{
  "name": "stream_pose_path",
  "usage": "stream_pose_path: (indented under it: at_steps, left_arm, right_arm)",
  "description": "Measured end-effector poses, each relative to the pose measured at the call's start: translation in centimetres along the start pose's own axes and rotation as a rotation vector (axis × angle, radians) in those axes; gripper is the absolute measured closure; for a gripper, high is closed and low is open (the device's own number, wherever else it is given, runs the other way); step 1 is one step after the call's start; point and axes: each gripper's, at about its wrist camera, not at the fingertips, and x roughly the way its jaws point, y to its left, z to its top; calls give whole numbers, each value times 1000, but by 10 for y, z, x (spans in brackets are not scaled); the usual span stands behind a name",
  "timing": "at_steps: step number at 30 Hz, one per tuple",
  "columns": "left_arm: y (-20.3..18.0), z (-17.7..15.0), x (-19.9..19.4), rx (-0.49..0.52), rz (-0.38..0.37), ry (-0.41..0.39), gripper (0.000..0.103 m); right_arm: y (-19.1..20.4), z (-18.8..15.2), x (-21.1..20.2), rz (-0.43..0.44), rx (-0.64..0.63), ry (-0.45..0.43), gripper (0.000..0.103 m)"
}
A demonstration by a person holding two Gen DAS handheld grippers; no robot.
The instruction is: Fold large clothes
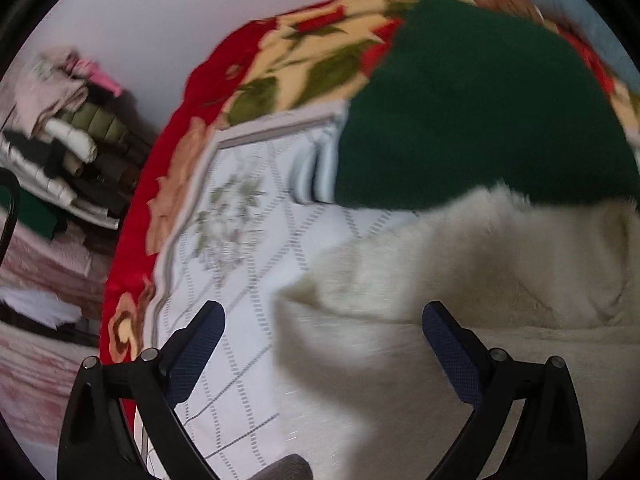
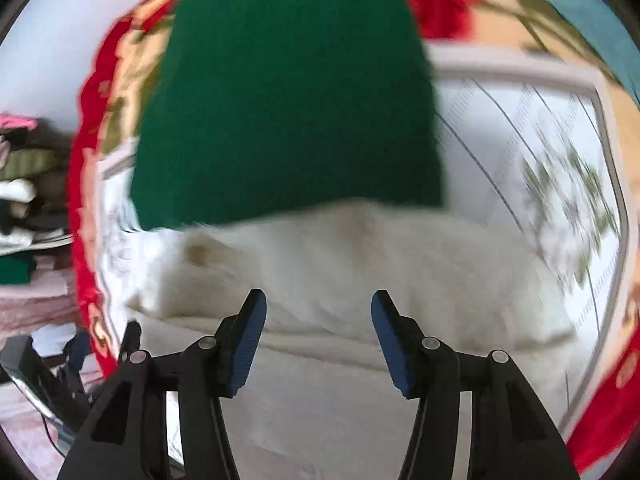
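Right wrist view blurs the cream fleece garment (image 2: 320, 264) edges.

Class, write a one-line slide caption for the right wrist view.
Right gripper, jaws open and empty, above a fluffy white garment beside a folded green garment on a quilted bedspread.

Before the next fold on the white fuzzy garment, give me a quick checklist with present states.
1. Left gripper jaws open, nothing between them: ok.
2. Right gripper jaws open and empty: ok.
3. White fuzzy garment lying on the bed cover: ok.
4. Green garment folded, clear of the white one: not ok, their edges meet.
5. White garment smoothed flat: cannot tell, pictures blurred.
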Motion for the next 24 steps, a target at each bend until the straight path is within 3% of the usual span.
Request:
stream_pose_path:
  at_steps: [2, 5, 6, 8, 9, 24]
  left_arm:
    - [-18, -2, 16, 48, 3, 32, 2]
    - [-36, -8, 30, 117, 35, 40, 2]
    - [-39, -10, 31, 133, 43, 26, 2]
    - [-42, -11, 31, 165, 48, 6, 2]
    - [-42, -11, 30, 172, 46, 0, 2]
    - [-47, -9, 38, 220, 29, -27, 2]
  right_arm:
    - [-7, -4, 16, -25, 1, 37, 46]
    - [-4, -6, 52, -150, -22, 89, 46]
    - [-5, -7, 63, -179, -11, 94, 55]
    - [-10, -10, 70, -206, 21, 39, 87]
    - [-10, -12, 72, -202, 35, 25, 90]
    - [-34, -26, -9, -25, 238, -203, 94]
